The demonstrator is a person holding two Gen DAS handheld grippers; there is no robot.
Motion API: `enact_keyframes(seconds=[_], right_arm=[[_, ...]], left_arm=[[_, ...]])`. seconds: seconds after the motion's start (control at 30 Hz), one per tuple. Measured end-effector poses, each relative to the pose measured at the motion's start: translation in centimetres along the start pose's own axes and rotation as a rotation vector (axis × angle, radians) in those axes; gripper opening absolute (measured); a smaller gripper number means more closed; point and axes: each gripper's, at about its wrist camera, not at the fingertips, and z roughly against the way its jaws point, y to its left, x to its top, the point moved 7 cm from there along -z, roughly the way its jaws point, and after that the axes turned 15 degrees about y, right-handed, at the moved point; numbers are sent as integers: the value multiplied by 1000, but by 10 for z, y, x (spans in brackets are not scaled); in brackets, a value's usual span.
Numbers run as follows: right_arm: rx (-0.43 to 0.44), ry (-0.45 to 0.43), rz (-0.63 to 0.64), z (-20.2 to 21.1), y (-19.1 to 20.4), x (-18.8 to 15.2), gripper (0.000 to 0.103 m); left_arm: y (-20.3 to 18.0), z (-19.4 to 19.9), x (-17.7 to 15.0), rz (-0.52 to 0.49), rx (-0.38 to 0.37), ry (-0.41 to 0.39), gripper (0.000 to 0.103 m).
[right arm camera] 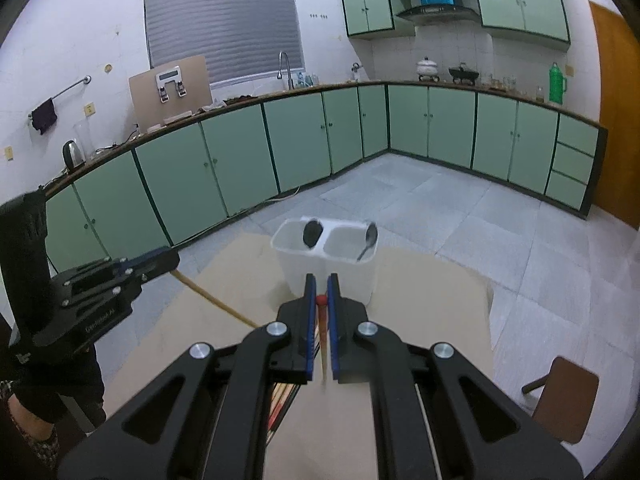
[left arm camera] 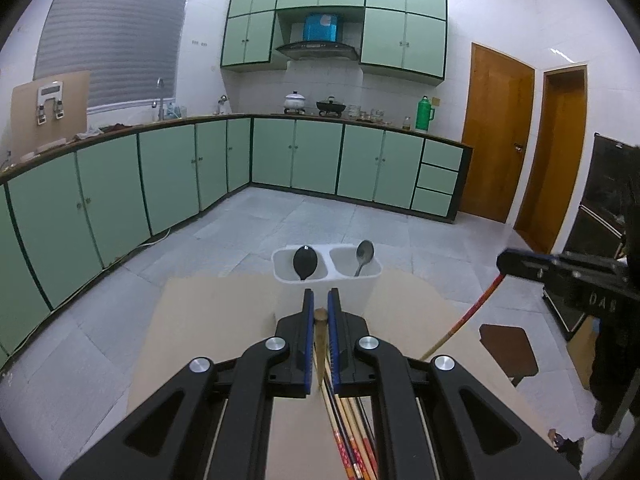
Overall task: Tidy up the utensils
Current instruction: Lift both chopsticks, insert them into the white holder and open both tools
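Observation:
A white two-compartment utensil holder (left arm camera: 370, 276) (right arm camera: 296, 268) stands at the far edge of a tan table (left arm camera: 208, 320) (right arm camera: 420, 304). A black spoon (left arm camera: 305, 263) (right arm camera: 311, 233) stands in its left compartment, a metal spoon (left arm camera: 363, 256) (right arm camera: 369, 241) in its right. My left gripper (left arm camera: 321, 300) is shut on a brown wooden chopstick (left arm camera: 320, 340), just short of the holder. My right gripper (right arm camera: 321, 284) is shut on a red-tipped chopstick (right arm camera: 321, 336), also near the holder. Several more chopsticks (left arm camera: 352, 436) lie on the table under my left gripper.
A brown stool (left arm camera: 508, 346) (right arm camera: 568, 396) stands right of the table. Green cabinets (left arm camera: 180, 168) run along the walls across a grey tiled floor. The other gripper shows at each view's side: the right one (left arm camera: 560, 276), the left one (right arm camera: 100, 292).

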Motion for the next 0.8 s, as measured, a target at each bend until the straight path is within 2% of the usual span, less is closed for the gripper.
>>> enact_keyframes(seconds=[0.17,0.53,0.67,0.8], right_arm=[[10,-46,13,18,-3,30,5],[9,-203,25,54,-14,112,5],[-22,-244,23,46,-22,142,5],[-32,-254,13,22,-30,159,5]], left_arm=[[2,13,21,6,-24,-48,7],[-4,57,99,-27,-14,-240,7],[-5,50,118,-35,-12,-253,7],[-7,31,123,-46,-1,-228,7]])
